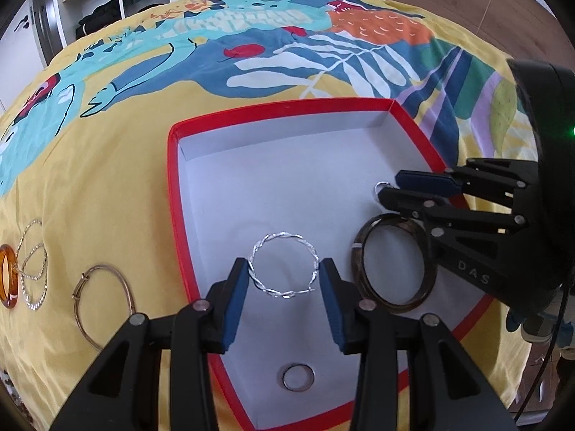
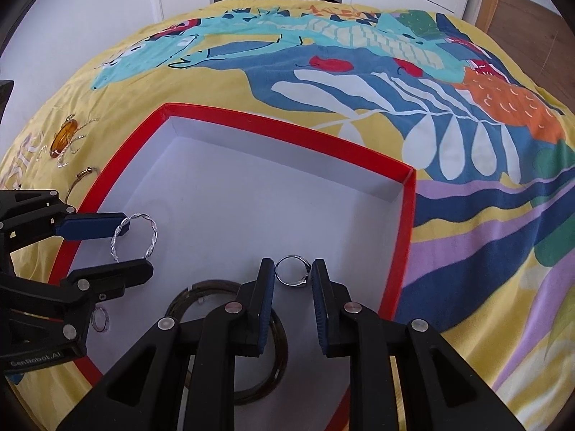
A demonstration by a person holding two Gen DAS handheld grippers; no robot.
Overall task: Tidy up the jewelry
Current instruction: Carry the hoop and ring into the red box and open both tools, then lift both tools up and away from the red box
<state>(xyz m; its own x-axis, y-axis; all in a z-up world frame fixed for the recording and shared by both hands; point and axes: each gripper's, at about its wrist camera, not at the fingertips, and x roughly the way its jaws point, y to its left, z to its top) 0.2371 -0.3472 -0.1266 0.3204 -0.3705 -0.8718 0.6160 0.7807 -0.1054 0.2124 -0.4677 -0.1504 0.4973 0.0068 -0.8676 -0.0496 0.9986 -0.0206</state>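
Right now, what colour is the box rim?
Red rim, white inside; clearest in the right wrist view.

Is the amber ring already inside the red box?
No. The amber ring lies on the yellow bedspread to the left of the red box, beside a chain.

Both our wrist views look forward and down along their jaws, close over the bed (image 1: 107, 179), sharing the red-rimmed box (image 1: 172, 194) from opposite sides.

The left gripper (image 1: 284, 280) and right gripper (image 2: 291, 276) were black plastic, with blue pads (image 1: 235, 305), silver screws (image 1: 202, 305) and white lettering (image 1: 474, 276).
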